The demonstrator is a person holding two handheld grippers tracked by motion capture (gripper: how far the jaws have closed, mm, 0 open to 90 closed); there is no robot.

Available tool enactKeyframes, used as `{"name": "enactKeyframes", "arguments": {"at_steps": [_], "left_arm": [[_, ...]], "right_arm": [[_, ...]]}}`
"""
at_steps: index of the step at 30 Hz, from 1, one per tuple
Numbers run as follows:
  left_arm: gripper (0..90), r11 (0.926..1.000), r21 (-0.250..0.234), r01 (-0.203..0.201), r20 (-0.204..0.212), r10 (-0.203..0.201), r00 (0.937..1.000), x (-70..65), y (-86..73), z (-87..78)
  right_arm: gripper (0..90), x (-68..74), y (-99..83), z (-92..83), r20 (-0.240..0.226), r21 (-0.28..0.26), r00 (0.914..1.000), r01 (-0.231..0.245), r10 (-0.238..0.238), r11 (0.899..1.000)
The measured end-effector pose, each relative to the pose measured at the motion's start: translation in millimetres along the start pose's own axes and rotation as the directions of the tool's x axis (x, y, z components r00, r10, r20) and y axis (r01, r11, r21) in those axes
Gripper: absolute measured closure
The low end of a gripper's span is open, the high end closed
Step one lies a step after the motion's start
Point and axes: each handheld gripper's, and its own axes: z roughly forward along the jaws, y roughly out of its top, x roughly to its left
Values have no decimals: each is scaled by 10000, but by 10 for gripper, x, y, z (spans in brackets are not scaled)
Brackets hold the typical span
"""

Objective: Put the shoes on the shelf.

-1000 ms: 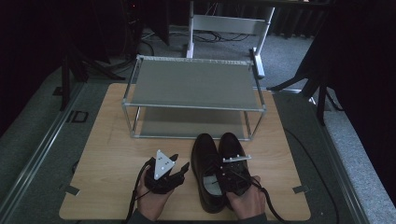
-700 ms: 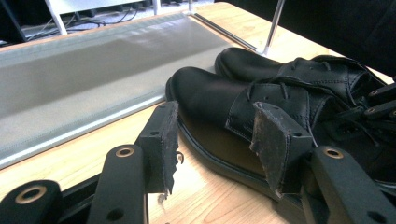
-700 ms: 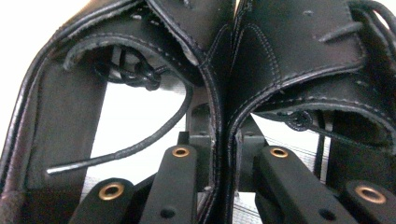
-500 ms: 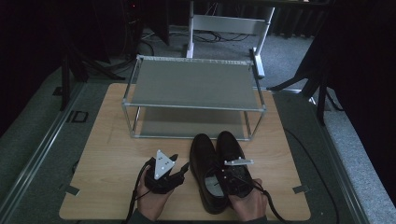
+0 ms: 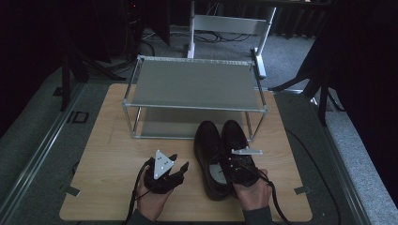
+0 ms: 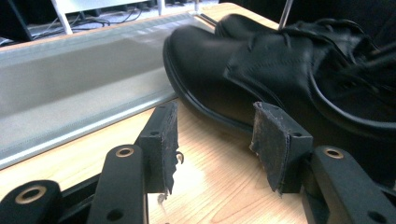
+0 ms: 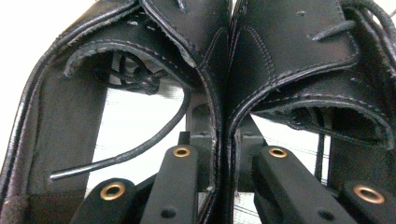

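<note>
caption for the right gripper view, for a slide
Right gripper pinching the touching inner collars of two black shoes.

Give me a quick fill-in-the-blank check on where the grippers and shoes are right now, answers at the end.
1. The right gripper is shut on the touching inner walls of the two black ____.
2. The left gripper rests on the wooden table with its jaws ____.
3. The pair of shoes stands directly in front of the metal ____.
4. The top shelf of the rack holds ____.

Missing words: shoes; open; rack; nothing
</note>
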Motion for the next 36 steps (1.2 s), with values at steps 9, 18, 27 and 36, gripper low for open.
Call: {"name": "enactKeyframes", "arguments": {"at_steps": [9, 18, 27, 36], "left_arm": [[514, 10000, -3, 23, -36, -23, 10000, 7, -7, 3], [514, 10000, -17, 71, -49, -72, 10000, 22, -10, 1], [514, 10000, 4, 79, -40, -79, 10000, 33, -13, 5], [514, 9999, -26, 123, -70, -123, 9999, 45, -12, -7]], "right_arm": [[822, -78, 318, 198, 224, -527, 9995, -194, 206, 9984], [821, -137, 644, 404, 308, -968, 9991, -247, 278, 9950], [821, -175, 864, 653, 455, -1261, 9983, -300, 360, 9916], [821, -177, 940, 870, 605, -1589, 9966, -450, 552, 9863]]}}
